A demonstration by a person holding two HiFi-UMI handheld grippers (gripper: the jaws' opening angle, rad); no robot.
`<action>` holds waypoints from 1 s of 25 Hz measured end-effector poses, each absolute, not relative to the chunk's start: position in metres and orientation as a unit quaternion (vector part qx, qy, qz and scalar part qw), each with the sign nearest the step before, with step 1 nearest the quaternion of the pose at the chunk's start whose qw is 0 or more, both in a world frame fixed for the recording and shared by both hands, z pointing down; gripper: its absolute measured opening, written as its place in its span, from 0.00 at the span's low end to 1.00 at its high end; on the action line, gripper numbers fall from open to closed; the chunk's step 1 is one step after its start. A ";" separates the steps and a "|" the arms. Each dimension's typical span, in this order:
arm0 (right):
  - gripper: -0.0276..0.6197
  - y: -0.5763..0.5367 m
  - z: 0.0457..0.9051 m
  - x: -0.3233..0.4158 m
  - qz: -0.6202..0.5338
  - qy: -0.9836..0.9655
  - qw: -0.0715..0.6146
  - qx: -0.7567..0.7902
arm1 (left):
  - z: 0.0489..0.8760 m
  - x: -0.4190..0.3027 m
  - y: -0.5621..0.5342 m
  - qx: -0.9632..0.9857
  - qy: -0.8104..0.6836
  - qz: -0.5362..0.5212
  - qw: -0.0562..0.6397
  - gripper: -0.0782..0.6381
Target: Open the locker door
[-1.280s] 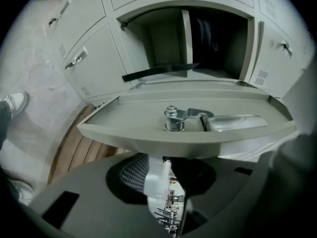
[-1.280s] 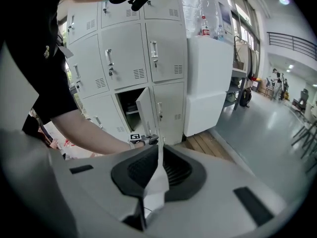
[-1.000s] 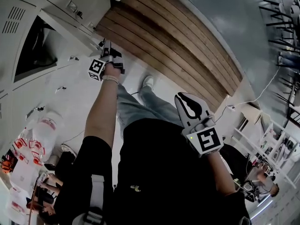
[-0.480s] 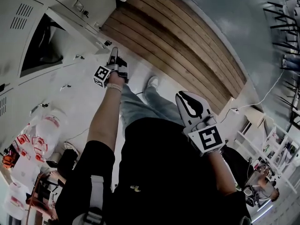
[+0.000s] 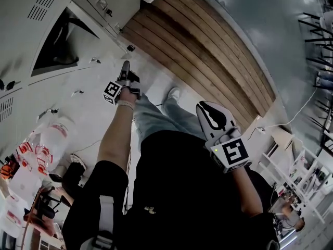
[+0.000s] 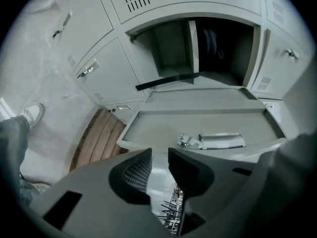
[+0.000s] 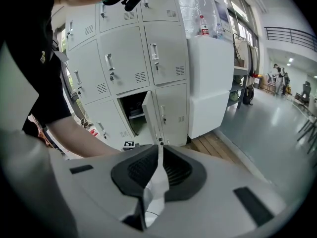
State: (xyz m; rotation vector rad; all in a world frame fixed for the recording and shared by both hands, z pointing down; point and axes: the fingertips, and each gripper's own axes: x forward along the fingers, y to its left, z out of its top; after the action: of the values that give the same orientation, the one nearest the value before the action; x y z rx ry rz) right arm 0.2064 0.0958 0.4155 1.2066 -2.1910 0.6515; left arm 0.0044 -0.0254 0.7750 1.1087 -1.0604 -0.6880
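The grey locker bank (image 5: 31, 14) has one compartment (image 5: 60, 43) standing open and dark inside. In the left gripper view its door (image 6: 198, 120) is swung wide out towards me, inner face and metal latch (image 6: 212, 141) showing. My left gripper (image 6: 159, 153) hovers just before the door's edge. Its jaws are closing, with a narrow gap and nothing between them. In the head view the left gripper (image 5: 125, 67) is held out at arm's length towards the lockers. My right gripper (image 5: 202, 107) stays close to the body, shut and empty. The right gripper (image 7: 159, 146) looks at the open door (image 7: 150, 114) from farther off.
A wooden slat platform (image 5: 208, 51) runs along the foot of the lockers. A white cabinet (image 7: 210, 83) with bottles on top stands to the right of them. The person's shoe (image 5: 174, 94) is on the pale floor. Bags and clutter (image 5: 31, 165) lie lower left.
My left gripper has drawn back a little from the locker bank and moved slightly down in the head view. The right gripper has kept its place.
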 end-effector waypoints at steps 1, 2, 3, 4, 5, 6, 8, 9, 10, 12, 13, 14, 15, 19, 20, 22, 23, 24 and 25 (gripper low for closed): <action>0.12 0.095 0.415 0.206 0.242 -0.815 0.275 0.450 | 0.773 0.006 -0.029 0.497 -0.465 -0.302 0.668 0.27; 0.12 0.095 0.415 0.205 0.242 -0.814 0.274 0.451 | 0.772 0.010 -0.032 0.501 -0.460 -0.299 0.670 0.27; 0.12 0.095 0.415 0.205 0.242 -0.814 0.274 0.452 | 0.771 0.014 -0.034 0.503 -0.454 -0.294 0.674 0.27; 0.12 0.095 0.415 0.205 0.242 -0.813 0.274 0.453 | 0.771 0.020 -0.035 0.506 -0.448 -0.290 0.678 0.27; 0.12 0.095 0.415 0.206 0.242 -0.812 0.274 0.455 | 0.770 0.024 -0.037 0.508 -0.443 -0.287 0.681 0.27; 0.12 0.096 0.416 0.207 0.242 -0.811 0.272 0.458 | 0.769 0.028 -0.039 0.509 -0.440 -0.285 0.683 0.27; 0.12 0.097 0.417 0.210 0.243 -0.808 0.269 0.465 | 0.769 0.034 -0.044 0.511 -0.438 -0.282 0.683 0.27; 0.12 0.096 0.415 0.210 0.243 -0.807 0.270 0.466 | 0.769 0.037 -0.046 0.512 -0.438 -0.280 0.684 0.27; 0.12 0.096 0.415 0.211 0.243 -0.806 0.272 0.466 | 0.770 0.040 -0.048 0.513 -0.437 -0.279 0.684 0.27; 0.12 0.097 0.414 0.213 0.245 -0.804 0.272 0.468 | 0.770 0.046 -0.053 0.514 -0.434 -0.276 0.686 0.27; 0.12 0.097 0.414 0.214 0.245 -0.803 0.271 0.470 | 0.769 0.049 -0.056 0.515 -0.433 -0.274 0.687 0.27; 0.12 0.098 0.414 0.215 0.245 -0.803 0.271 0.472 | 0.769 0.052 -0.058 0.516 -0.432 -0.272 0.688 0.27; 0.12 0.098 0.413 0.216 0.246 -0.802 0.270 0.473 | 0.769 0.054 -0.060 0.516 -0.431 -0.271 0.689 0.27; 0.12 0.100 0.413 0.219 0.250 -0.800 0.264 0.477 | 0.767 0.060 -0.067 0.515 -0.431 -0.269 0.691 0.27; 0.12 0.100 0.413 0.220 0.252 -0.799 0.262 0.479 | 0.766 0.060 -0.067 0.514 -0.430 -0.268 0.692 0.27; 0.12 0.100 0.412 0.220 0.255 -0.799 0.255 0.480 | 0.762 0.059 -0.066 0.516 -0.428 -0.266 0.693 0.27; 0.12 0.100 0.412 0.220 0.256 -0.800 0.252 0.481 | 0.759 0.058 -0.066 0.519 -0.426 -0.264 0.692 0.27; 0.12 0.099 0.411 0.220 0.257 -0.800 0.248 0.482 | 0.755 0.058 -0.065 0.522 -0.423 -0.262 0.693 0.27; 0.12 0.098 0.411 0.219 0.258 -0.801 0.244 0.482 | 0.750 0.059 -0.063 0.527 -0.419 -0.259 0.693 0.27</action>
State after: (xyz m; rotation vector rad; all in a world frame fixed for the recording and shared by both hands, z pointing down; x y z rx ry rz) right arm 0.2192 0.0984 0.4105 1.3178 -2.1879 0.7036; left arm 0.0586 -0.0628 0.7501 1.1774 -0.9351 -0.5796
